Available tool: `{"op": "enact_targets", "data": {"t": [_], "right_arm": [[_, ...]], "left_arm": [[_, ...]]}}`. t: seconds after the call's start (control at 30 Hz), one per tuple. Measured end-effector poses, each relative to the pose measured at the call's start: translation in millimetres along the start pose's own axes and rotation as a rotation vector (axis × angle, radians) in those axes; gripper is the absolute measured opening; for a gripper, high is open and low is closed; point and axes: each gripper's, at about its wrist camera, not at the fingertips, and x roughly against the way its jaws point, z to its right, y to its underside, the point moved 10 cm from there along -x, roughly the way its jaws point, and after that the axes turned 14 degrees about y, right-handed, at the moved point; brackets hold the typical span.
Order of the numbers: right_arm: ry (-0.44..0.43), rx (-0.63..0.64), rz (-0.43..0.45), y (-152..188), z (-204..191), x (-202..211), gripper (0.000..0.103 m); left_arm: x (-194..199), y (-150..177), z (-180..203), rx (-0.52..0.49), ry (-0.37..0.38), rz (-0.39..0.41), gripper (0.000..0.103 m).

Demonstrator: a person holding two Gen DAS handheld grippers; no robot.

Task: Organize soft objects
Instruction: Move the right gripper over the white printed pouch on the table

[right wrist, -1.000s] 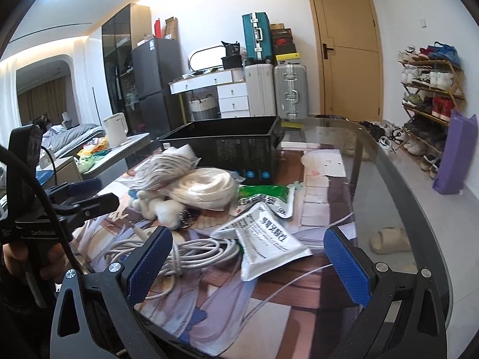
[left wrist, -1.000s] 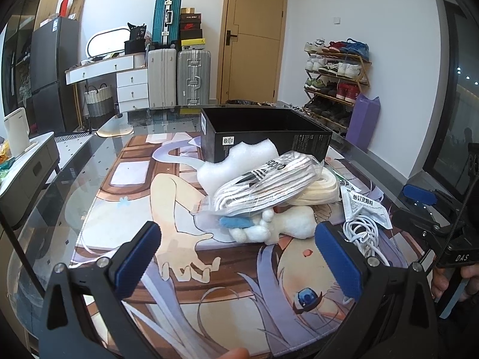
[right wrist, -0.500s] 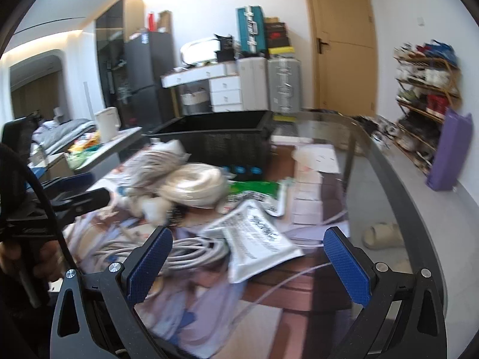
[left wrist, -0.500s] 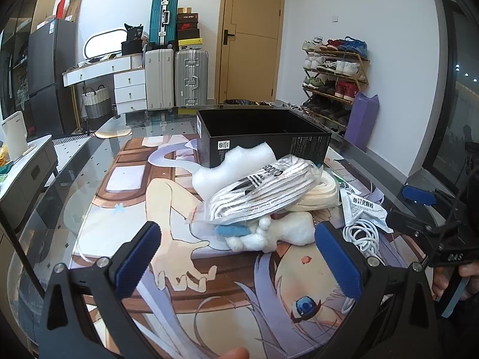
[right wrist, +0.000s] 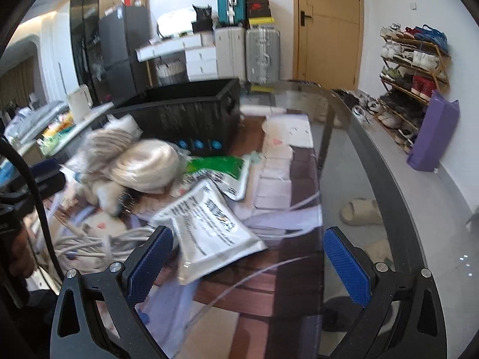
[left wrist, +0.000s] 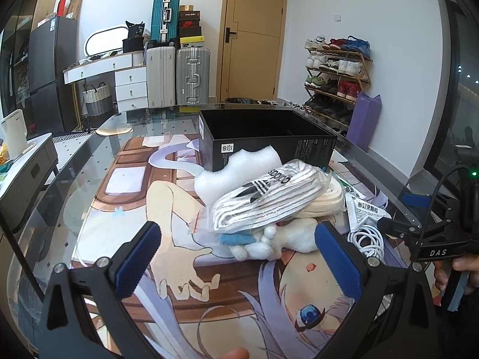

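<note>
A pile of soft things lies in front of an open black box (left wrist: pixel 263 137): a bag of white striped socks (left wrist: pixel 269 200), white foam (left wrist: pixel 239 167), a cream coil (left wrist: pixel 326 197), a white plush toy (left wrist: pixel 269 243). My left gripper (left wrist: pixel 239 257) is open and empty, just short of the plush toy. My right gripper (right wrist: pixel 245 257) is open and empty above a white sachet (right wrist: pixel 209 221), and shows at the right of the left wrist view (left wrist: pixel 419 224). The right wrist view is blurred; the box (right wrist: pixel 191 113) and coil (right wrist: pixel 146 164) show there.
A white cable bundle (left wrist: pixel 368 239) and sachets (left wrist: pixel 365 209) lie right of the pile; a green packet (right wrist: pixel 221 167) lies by the box. The glass table edge (right wrist: pixel 374 164) curves to the right. Suitcases, drawers and a shoe rack stand behind.
My left gripper has moved closer to the pile. My right gripper has moved forward and swung over the white sachet, with motion blur. Both stay open.
</note>
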Motion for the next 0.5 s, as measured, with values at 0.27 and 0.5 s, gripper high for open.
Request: {"op": "enact_targets", "data": {"t": [0.27, 0.5], "right_arm": [[0.008, 0.040, -0.024, 0.4, 1.6, -8.4, 0.102], [-0.017, 0.094, -0.035, -4.8, -6.8, -12.0, 0.095]], "left_arm": [[-1.5, -2.3, -1.8, -0.001, -0.004, -0.003, 0.103], [-6.2, -2.8, -4.0, -0.003, -0.007, -0.013, 0.103]]}}
